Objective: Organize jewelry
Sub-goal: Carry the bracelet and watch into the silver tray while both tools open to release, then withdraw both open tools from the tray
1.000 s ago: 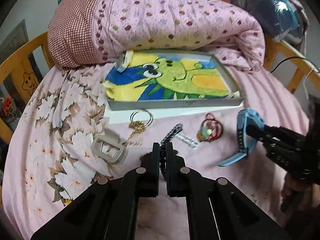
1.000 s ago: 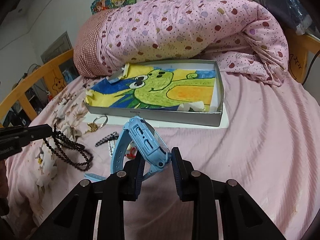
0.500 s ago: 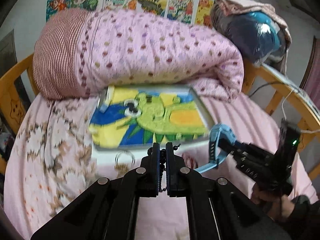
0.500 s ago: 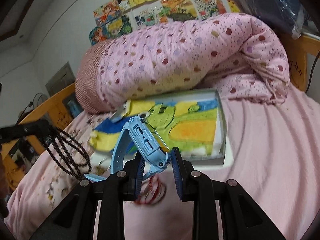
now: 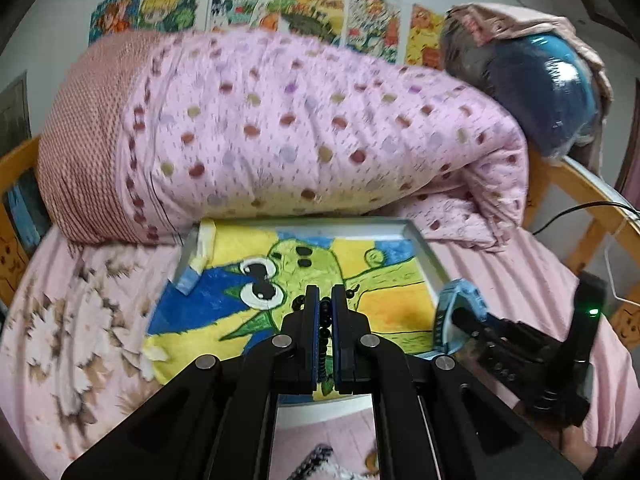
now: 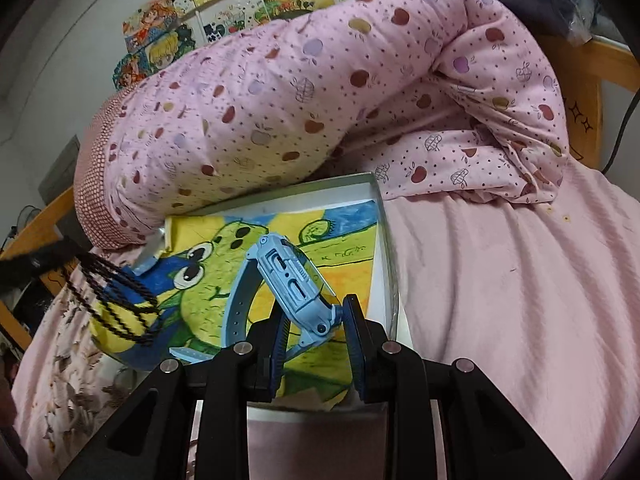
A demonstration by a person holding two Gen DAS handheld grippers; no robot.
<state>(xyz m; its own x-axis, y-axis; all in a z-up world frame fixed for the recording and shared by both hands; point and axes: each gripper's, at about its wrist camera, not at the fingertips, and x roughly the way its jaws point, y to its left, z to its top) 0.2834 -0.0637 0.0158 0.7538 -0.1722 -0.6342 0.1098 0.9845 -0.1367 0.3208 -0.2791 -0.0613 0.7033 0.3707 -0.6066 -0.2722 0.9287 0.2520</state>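
A shallow grey box (image 5: 430, 258) lined with a green cartoon drawing lies on the pink bed against a rolled quilt; it also shows in the right wrist view (image 6: 383, 216). My left gripper (image 5: 325, 300) is shut on a black bead necklace (image 5: 325, 330) and holds it above the box; its loops hang over the box's left part in the right wrist view (image 6: 116, 300). My right gripper (image 6: 316, 312) is shut on a light blue watch (image 6: 288, 276), held over the box's right side; the watch also shows in the left wrist view (image 5: 450, 316).
The rolled pink dotted quilt (image 5: 280, 132) lies behind the box. A wooden bed rail (image 5: 576, 188) curves around the back right, with a dark bundle (image 5: 540, 80) on it. Other small jewelry pieces (image 5: 316, 464) lie on the sheet below my left gripper.
Both grippers have lifted from the sheet and moved forward over the box, the left carrying the necklace and the right carrying the watch. The loose jewelry on the sheet has dropped out of view.
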